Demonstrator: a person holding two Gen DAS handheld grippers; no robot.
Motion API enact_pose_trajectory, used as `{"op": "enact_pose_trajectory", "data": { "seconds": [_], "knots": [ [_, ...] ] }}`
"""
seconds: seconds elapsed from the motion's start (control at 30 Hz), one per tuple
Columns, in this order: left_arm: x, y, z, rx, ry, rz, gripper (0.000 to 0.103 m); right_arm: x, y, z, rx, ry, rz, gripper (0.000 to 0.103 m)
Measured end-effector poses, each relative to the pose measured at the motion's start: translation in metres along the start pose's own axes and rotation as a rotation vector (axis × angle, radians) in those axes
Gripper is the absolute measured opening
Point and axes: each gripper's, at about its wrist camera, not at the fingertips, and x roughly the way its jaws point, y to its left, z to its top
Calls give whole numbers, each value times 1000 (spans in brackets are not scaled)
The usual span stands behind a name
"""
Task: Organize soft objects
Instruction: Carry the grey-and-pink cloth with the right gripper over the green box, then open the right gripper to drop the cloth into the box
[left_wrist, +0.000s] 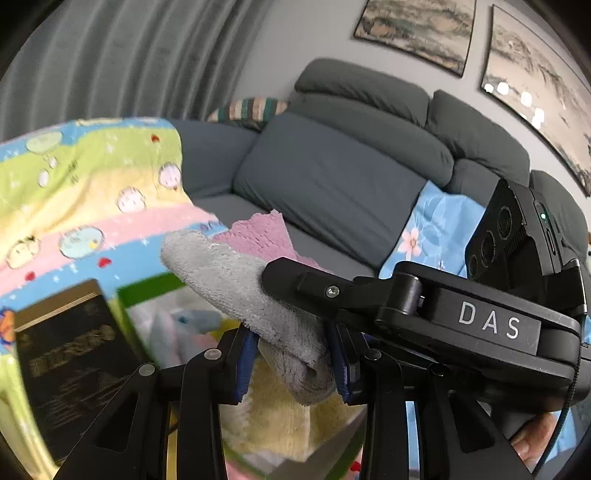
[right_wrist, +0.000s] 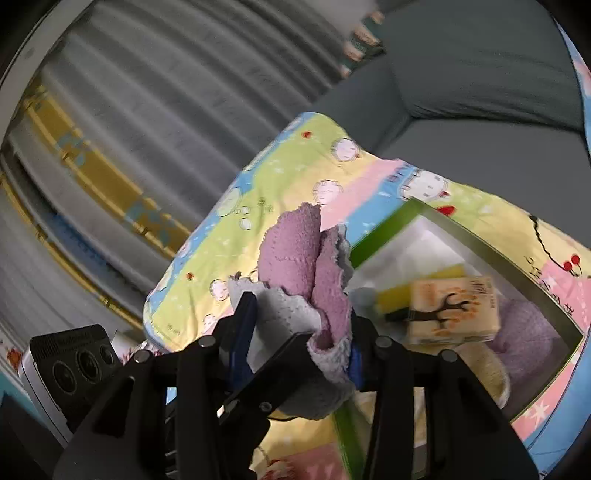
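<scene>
Sofa: dark grey, cushioned, behind the box; a blue floral cloth lies on its seat and a striped cushion sits at its far corner.
Curtain: grey, pleated, beyond the box and left of the sofa.
Printed sheet: pastel bands with cartoon figures, spread under the box on all visible sides.
Box: open-topped, green-rimmed with a pale interior, resting on the printed sheet; serves as the landmark here.
Box contents: a yellow sponge with a dark underside, a tissue pack printed with a tree lying on the sponge, a lilac fluffy item toward the near right corner, and a cream fluffy item just in front of it; other pale items are too blurred to tell.
Dark carton: black with gold print, just left of the box in the left wrist view.
Towel: grey on one face, pink-lilac on the other, carried in the air above the box, bunched between the two grippers.
Left gripper: jaws clamped on the grey fold of the towel, above the box.
Right gripper: jaws pressed on the pink and grey folds of the same towel, over the box's left edge.
</scene>
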Motion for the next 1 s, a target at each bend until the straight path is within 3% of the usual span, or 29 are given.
{"op": "enact_pose_trajectory", "data": {
  "seconds": [0.1, 0.23, 0.37, 0.47, 0.63, 0.8, 0.87, 1.0],
  "knots": [
    [19, 8, -3, -46, 36, 2, 36, 10, -13, 3, 20, 9, -31, 42],
    [39, 19, -13, -94, 82, 30, 36, 27, -23, 3, -19, 34, -196, 42],
    [52, 28, -17, -163, 117, 15, 36, 34, -38, 4, 22, 58, -188, 41],
    [54, 27, -18, -151, 124, 34, 36, 33, -41, 3, 18, 53, -205, 39],
    [64, 21, -25, -109, 178, 95, 36, 43, -53, 2, 28, 72, -323, 41],
    [62, 18, -26, -113, 172, 82, 36, 39, -59, 4, 37, 59, -332, 39],
    [59, 18, -24, -122, 185, 80, 40, 35, -60, 5, 38, 53, -339, 43],
    [38, 16, -20, -140, 167, 49, 59, 19, -52, 5, 31, 18, -307, 46]
  ]
}}
